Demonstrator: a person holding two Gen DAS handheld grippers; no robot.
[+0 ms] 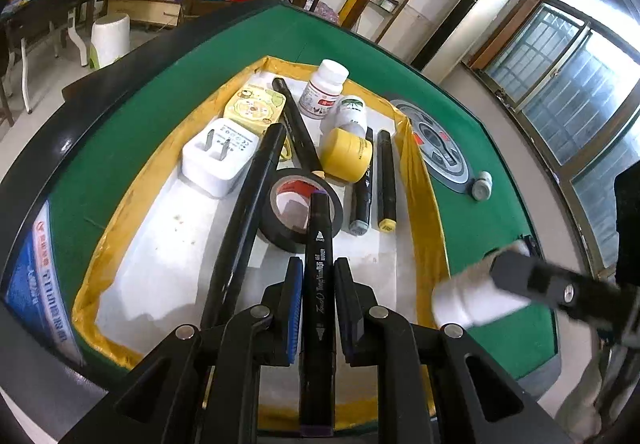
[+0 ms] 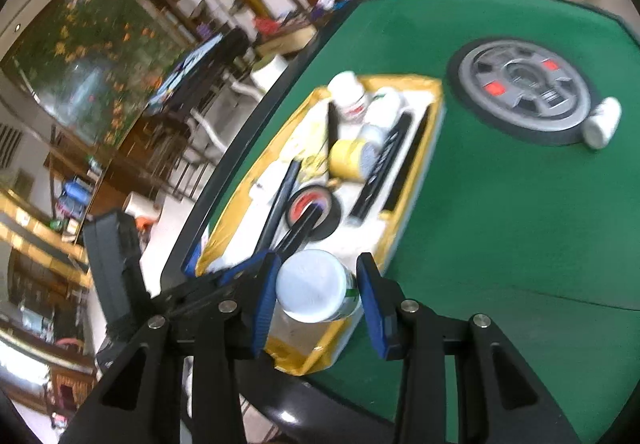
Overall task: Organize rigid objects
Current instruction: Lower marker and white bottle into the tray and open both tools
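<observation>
Felt, plastic and tape

We see matt green felt on the table [image 1: 168,92], glossy yellow tape along the tray's rim [image 1: 120,228], and a smooth black plastic marker [image 1: 318,284].

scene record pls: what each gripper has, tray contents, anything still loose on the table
left gripper: shut on black marker, held over the tray
right gripper: white-capped bottle between the pads, beside the tray's near end
tray: yellow-rimmed, white floor
in tray: plug adapter, tape roll, yellow jar, two white bottles, several black markers, yellow box
loose on table: small white bottle lying beside the round centre panel
table: green felt
</observation>
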